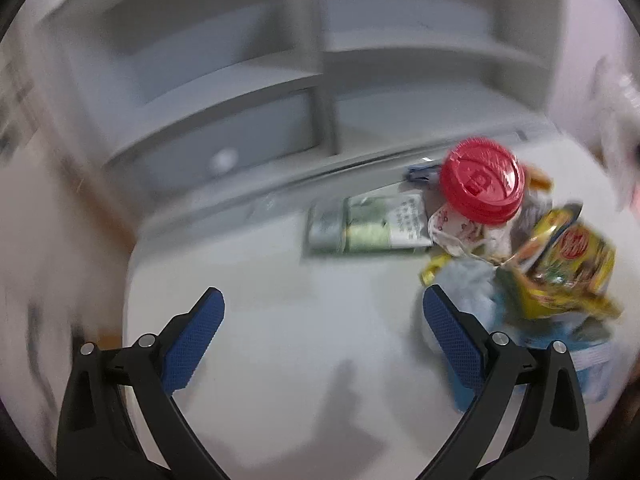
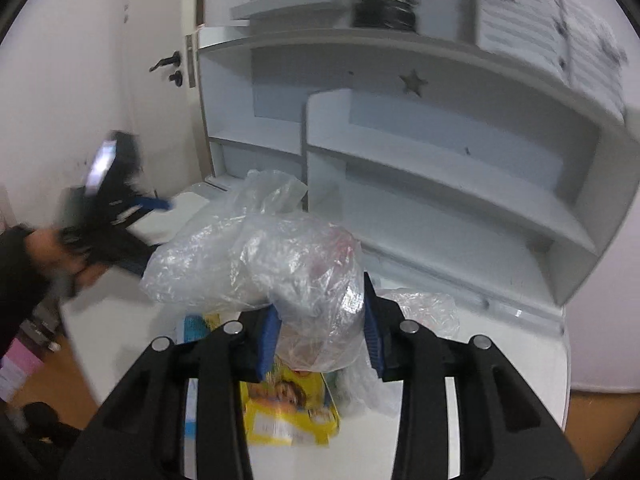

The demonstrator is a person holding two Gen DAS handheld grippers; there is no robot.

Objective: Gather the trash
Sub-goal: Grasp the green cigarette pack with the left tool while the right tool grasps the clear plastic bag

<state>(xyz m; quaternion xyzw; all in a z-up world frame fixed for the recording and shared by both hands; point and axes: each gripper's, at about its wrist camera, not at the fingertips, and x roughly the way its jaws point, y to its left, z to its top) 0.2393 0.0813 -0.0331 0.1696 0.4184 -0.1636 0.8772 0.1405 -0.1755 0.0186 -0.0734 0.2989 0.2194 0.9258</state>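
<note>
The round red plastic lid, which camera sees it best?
The left wrist view. The round red plastic lid sits there in plain sight on top of the trash pile, a little blurred. In the right wrist view only a faint reddish patch shows through the clear crinkly plastic bag, and I cannot tell if that is the lid.

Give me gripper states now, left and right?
Left gripper: open, holding nothing.
Right gripper: closed on the clear plastic bag.
</note>
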